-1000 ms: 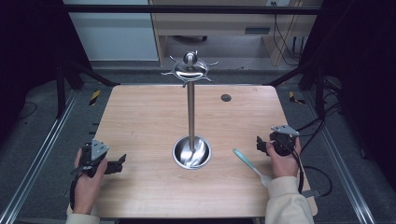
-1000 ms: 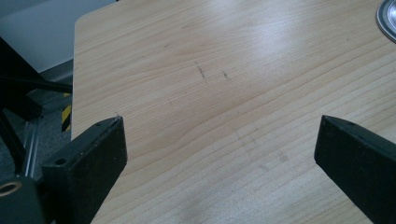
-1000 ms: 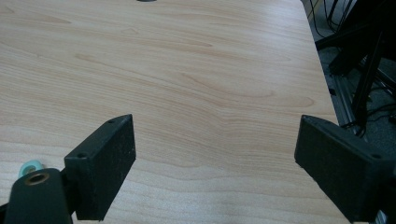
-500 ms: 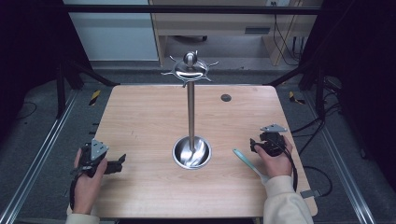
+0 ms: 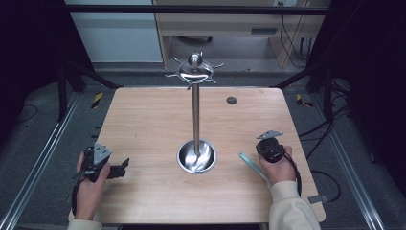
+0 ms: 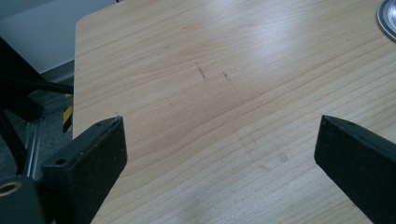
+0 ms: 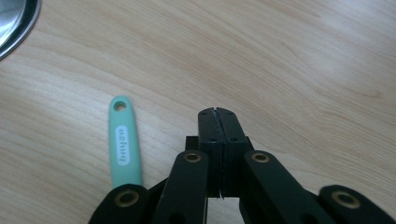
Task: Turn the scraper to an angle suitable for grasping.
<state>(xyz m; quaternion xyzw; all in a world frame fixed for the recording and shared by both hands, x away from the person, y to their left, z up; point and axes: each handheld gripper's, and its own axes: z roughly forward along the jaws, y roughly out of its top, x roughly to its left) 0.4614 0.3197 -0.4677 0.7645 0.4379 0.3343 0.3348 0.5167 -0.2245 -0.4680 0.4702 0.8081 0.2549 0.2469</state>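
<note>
While the left gripper [image 5: 123, 165] is held with its jaws spread wide and nothing between them, a mint-green handle [image 7: 124, 144] is seen lying flat on the wooden table [image 5: 143, 120], just left of the right gripper [image 7: 218, 113]. Its long axis runs alongside the jaws, the end with the hanging hole pointing away from the hand, toward the steel stand's round base [image 5: 196, 156]. Compared with a second earlier, the right gripper's jaws have just been closed and are pressed together empty, and the gripper has been shifted closer to the handle.
</note>
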